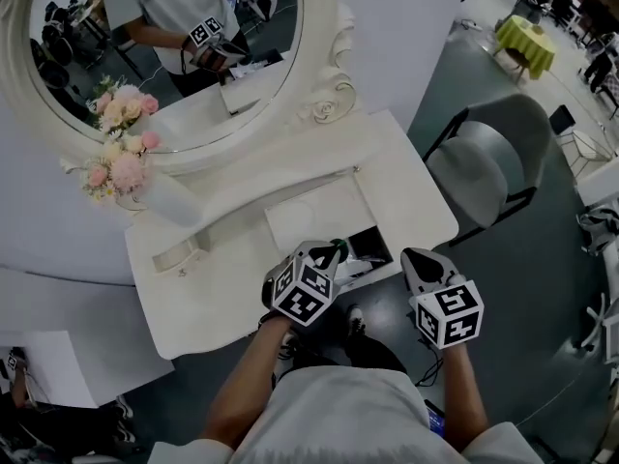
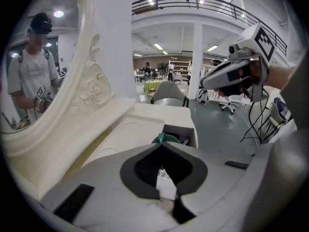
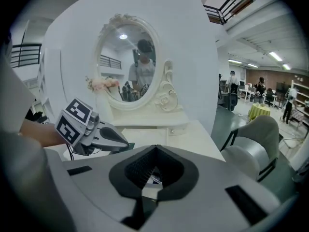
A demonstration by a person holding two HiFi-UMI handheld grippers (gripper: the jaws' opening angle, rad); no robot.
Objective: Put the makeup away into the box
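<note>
Head view – left gripper (image 1: 334, 250): tips at the open box (image 1: 371, 246) on the table's (image 1: 222, 288) front edge.
Head view – right gripper (image 1: 415, 255): just right of the box, beyond the table edge.
Left gripper view – jaws: tips meet; green thing (image 2: 166, 138) just past them, by the box; pinched or not, unclear.
Right gripper view – jaws: tips together, nothing between; mirror (image 3: 123, 64) ahead.

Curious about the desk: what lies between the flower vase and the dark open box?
Only a flat white panel, with nothing on it, lies between the vase and the box; the head view shows it.
</note>
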